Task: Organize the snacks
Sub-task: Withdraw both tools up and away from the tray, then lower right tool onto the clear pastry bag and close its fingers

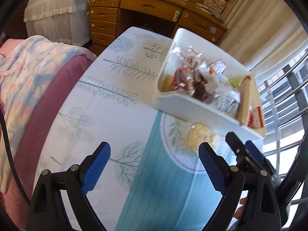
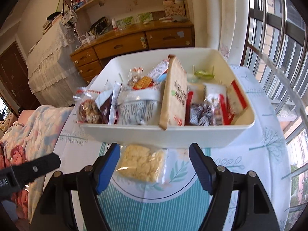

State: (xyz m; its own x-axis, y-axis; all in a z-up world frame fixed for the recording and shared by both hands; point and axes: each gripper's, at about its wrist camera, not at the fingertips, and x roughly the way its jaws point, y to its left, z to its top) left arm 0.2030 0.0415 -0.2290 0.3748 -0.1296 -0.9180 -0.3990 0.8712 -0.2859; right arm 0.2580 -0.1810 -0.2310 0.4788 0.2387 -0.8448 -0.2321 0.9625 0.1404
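A white bin [image 2: 165, 136] full of packaged snacks stands on the table; it also shows in the left wrist view [image 1: 192, 107]. A clear packet of pale yellow crackers [image 2: 141, 163] lies on the tablecloth just in front of the bin, seen blurred in the left wrist view [image 1: 198, 136]. My right gripper [image 2: 154, 165] is open, its blue fingers on either side of the packet, apart from it. My left gripper [image 1: 154, 163] is open and empty over the tablecloth, left of the packet. The left gripper's black finger [image 2: 34, 168] shows at the right wrist view's left edge.
The table wears a white and teal leaf-print cloth [image 1: 119, 100]. A bed with a pink floral blanket [image 1: 28, 80] lies to the left. A wooden desk with drawers [image 1: 146, 9] stands behind the table. Barred windows [image 2: 279, 44] are on the right.
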